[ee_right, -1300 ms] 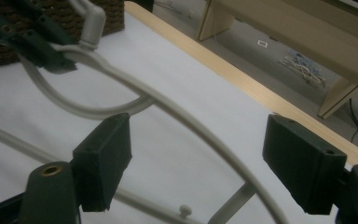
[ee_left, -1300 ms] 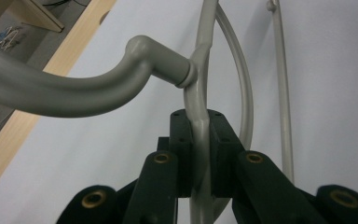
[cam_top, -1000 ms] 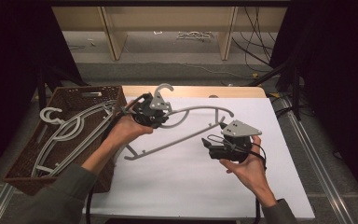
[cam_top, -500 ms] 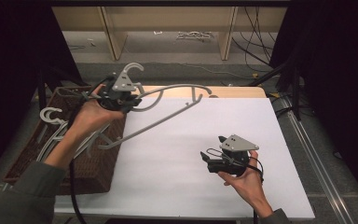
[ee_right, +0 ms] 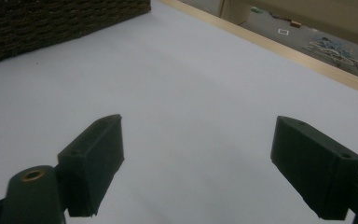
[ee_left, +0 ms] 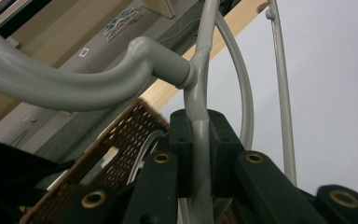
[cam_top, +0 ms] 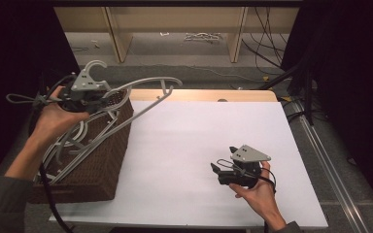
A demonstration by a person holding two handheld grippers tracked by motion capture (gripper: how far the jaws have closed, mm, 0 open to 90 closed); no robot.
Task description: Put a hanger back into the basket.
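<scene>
Hanger: a grey plastic clothes hanger (cam_top: 148, 99) is in the air over the near right rim of the wicker basket (cam_top: 102, 165), its hook end by the left hand and its long arm reaching out past the basket over the white tabletop (cam_top: 199, 141).
Grip point: in the left gripper view the hanger's neck (ee_left: 198, 135) runs straight up between the two black pads, just below where the hook joins.
Left gripper: the left gripper (cam_top: 85, 94) is pinched tight on that neck, above the basket's far end.
Basket contents: other grey hangers (cam_top: 75, 141) already lie stacked lengthwise inside the basket.
Step in hand: I judge it to be carrying this hanger over the basket to lay it on the stack.
How to do it well: turn the hanger so its long arm lines up with the basket's length, bring the free end inside the rim first, lower it flat, and only then let go.
Risk: the arm sticking out beyond the basket could catch on the rim or hook into the stacked hangers.
Right gripper: the right gripper (cam_top: 223, 172) rests low on the tabletop, well right of the basket, jaws spread wide and just opened further, nothing between them.
</scene>
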